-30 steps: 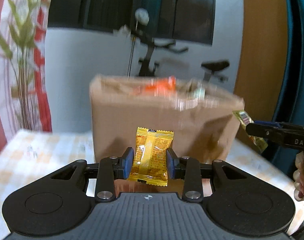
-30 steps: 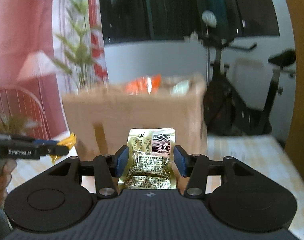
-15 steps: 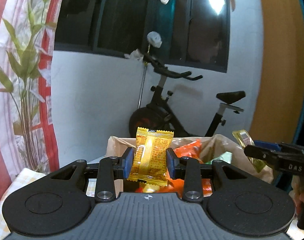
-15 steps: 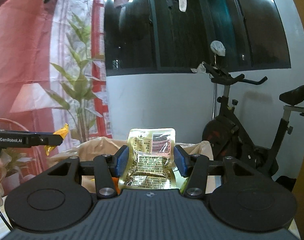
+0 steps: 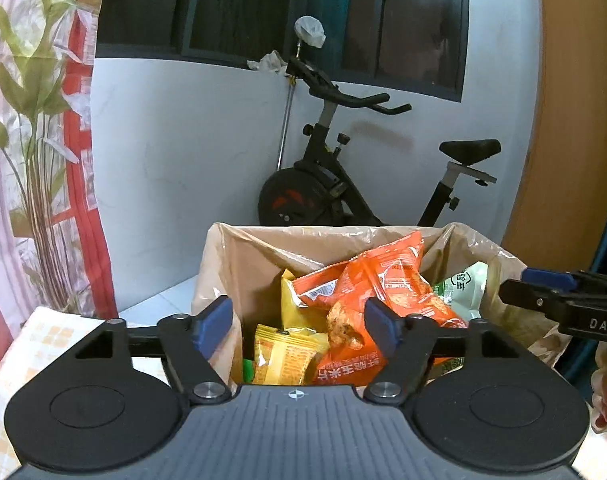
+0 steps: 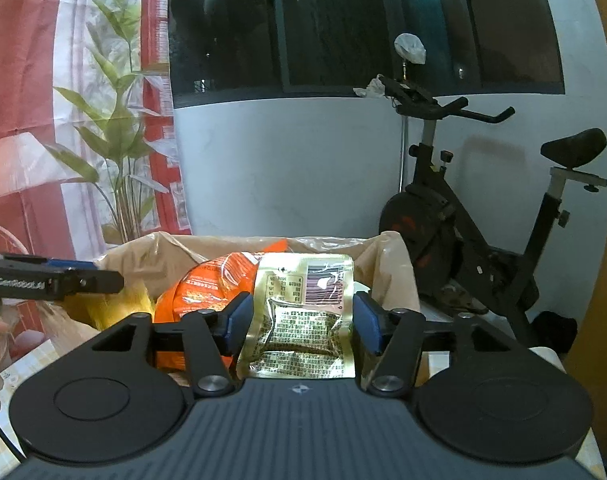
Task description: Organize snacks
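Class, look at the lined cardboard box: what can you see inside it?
Inside the box: orange packets, yellow packets, a white-green packet. Whatever lies beneath them is covered.

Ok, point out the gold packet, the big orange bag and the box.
gold packet [image 6: 303,312], right wrist view, its printed back.
orange bag [image 5: 395,280], left wrist view, its front.
box [image 5: 239,248], left wrist view, lined back wall.

box [image 5: 239,264] mouth open above, snack packets [image 5: 387,280] heaped inside

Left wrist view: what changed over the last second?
Both claws came from beside the box to over its top. The left claw is opening and let go of the yellow packet, now inside. The right claw is opening; the gold packet remains between its pads.
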### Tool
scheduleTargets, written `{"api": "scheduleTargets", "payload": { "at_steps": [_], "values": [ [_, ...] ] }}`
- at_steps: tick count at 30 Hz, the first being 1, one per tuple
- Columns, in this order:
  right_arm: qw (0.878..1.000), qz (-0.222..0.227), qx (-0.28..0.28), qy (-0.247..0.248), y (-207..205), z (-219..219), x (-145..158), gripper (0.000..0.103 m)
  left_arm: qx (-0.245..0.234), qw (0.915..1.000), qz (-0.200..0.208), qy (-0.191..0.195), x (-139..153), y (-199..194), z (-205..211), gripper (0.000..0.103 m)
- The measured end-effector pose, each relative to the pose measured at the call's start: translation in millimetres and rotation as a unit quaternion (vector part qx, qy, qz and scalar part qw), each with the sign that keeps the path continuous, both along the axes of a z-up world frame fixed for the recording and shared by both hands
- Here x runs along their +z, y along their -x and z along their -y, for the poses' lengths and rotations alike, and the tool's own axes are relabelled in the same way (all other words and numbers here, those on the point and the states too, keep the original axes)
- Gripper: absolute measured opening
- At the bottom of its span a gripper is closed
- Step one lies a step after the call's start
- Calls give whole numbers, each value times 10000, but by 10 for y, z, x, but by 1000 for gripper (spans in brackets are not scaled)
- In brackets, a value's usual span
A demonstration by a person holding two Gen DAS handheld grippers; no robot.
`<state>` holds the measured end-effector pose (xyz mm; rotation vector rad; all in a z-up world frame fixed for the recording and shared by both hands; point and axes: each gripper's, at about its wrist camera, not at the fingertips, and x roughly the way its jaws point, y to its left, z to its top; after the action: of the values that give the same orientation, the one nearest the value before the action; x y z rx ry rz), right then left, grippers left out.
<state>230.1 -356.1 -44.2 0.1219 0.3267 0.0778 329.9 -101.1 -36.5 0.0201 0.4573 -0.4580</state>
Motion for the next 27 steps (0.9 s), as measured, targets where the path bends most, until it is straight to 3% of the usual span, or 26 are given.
{"api": "scheduleTargets", "payload": {
  "at_steps": [3, 9, 20, 27],
  "values": [
    [10000, -61, -74, -18, 43, 12, 43, 74, 29, 9999, -37, -98, 73, 31, -10, 86],
    [9996, -108, -253, -98, 166, -8, 205, 90, 180, 9988, 234, -378, 253, 222, -17, 92],
    [9994, -8, -344, -37, 570, -228, 569, 102, 444, 9974, 460, -341, 589, 712, -150, 95],
    [9990, 81, -411, -149, 857, -344, 742, 103, 639, 9936, 782, -514, 751, 1073, -162, 97]
  ]
}}
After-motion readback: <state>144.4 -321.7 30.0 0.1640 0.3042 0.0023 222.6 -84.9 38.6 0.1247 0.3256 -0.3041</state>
